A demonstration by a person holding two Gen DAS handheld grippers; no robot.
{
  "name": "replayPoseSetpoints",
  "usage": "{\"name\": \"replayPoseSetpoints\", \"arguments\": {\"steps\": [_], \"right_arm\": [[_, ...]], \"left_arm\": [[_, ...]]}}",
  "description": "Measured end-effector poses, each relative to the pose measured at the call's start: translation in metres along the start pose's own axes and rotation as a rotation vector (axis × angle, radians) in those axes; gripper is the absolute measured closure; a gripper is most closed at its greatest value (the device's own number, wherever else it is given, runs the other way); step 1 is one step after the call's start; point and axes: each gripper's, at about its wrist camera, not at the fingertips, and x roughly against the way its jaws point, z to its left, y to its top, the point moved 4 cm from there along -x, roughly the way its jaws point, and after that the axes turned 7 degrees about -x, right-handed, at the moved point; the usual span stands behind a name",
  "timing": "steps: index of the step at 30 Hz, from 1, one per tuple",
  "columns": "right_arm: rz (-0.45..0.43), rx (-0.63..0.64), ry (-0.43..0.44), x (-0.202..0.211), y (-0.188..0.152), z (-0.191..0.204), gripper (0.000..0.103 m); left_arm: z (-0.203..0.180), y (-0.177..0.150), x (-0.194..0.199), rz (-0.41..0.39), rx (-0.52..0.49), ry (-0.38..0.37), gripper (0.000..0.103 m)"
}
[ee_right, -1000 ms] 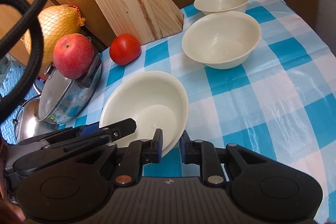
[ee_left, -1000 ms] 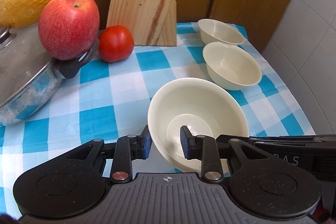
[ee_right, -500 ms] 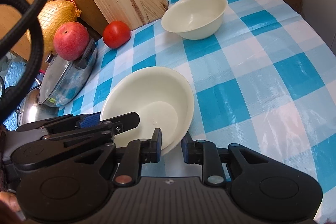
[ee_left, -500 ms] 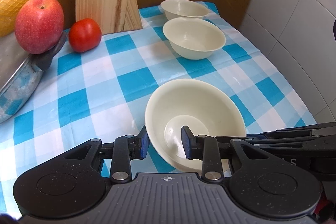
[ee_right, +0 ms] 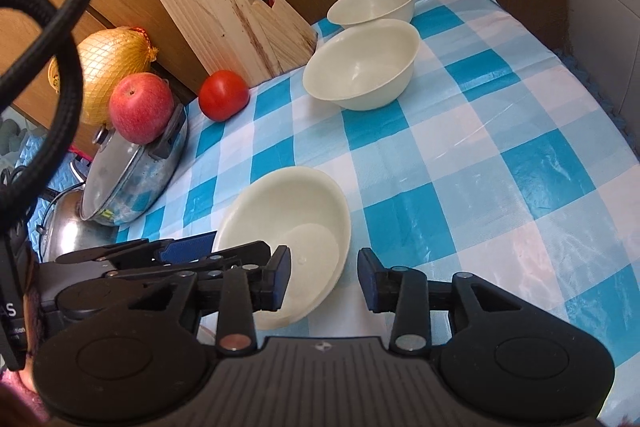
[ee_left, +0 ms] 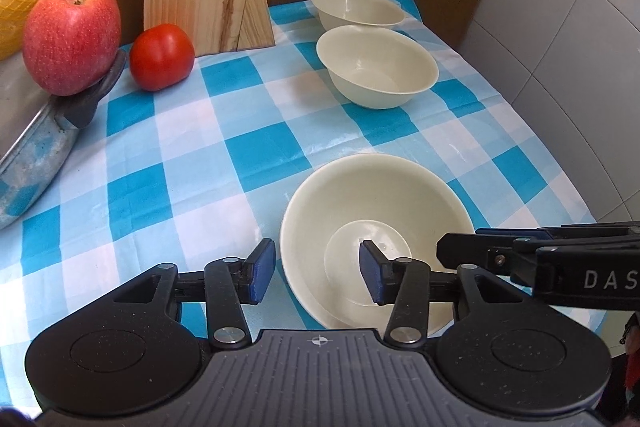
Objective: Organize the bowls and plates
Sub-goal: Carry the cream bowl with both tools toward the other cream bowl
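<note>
Left gripper [ee_left: 316,277] and right gripper [ee_right: 323,279]: jaws are opening on both, each pair straddling the near rim of the wide, shallow cream plastic bowl [ee_left: 376,223] with pads drawn clear of the wall, so nothing is clamped. The bowl is judged set down on the blue-and-white checked tablecloth [ee_left: 256,151], at six o'clock of the two deeper cream bowls [ee_right: 362,67] standing well apart at the cloth's twelve o'clock end. For a clean release, both jaw pairs are best widened fully before being drawn straight back toward six o'clock, so the rim is not dragged.
</note>
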Motion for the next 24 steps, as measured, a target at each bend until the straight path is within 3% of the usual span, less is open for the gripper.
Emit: {"name": "replayPoseSetpoints", "arguments": {"steps": [7, 24], "right_arm": [[-0.059, -0.042, -0.001, 0.005, 0.018, -0.007, 0.066], [-0.13, -0.057, -0.072, -0.017, 0.062, -0.007, 0.065]], "left_arm": [[0.004, 0.007, 0.01, -0.033, 0.02, -0.004, 0.036], [0.018, 0.034, 0.008, -0.083, 0.047, 0.089, 0.033]]}}
